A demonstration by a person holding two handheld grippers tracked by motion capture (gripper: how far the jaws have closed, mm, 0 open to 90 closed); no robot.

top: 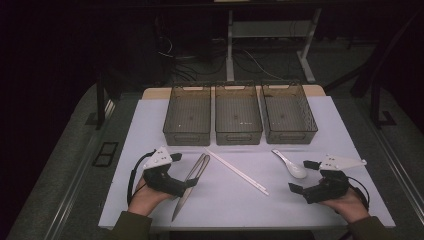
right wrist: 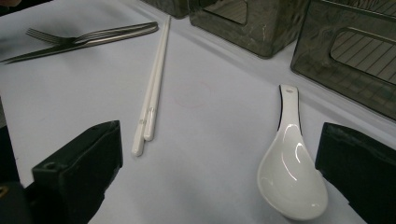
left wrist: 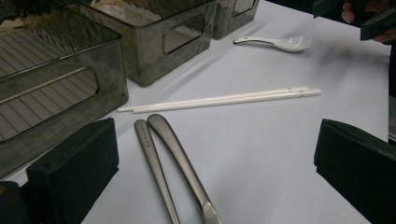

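Both grippers spread wide and empty; left gripper [top: 176, 169] by fork and knife [left wrist: 183, 161] may nudge them apart, right gripper [top: 300, 175] may skid the glossy spoon [right wrist: 290, 172].

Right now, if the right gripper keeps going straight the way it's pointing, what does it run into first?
Probably the white ceramic spoon, lying just ahead of the open right gripper, nearer one jaw. Beyond it stand the smoky plastic bins. Depth is hard to judge.
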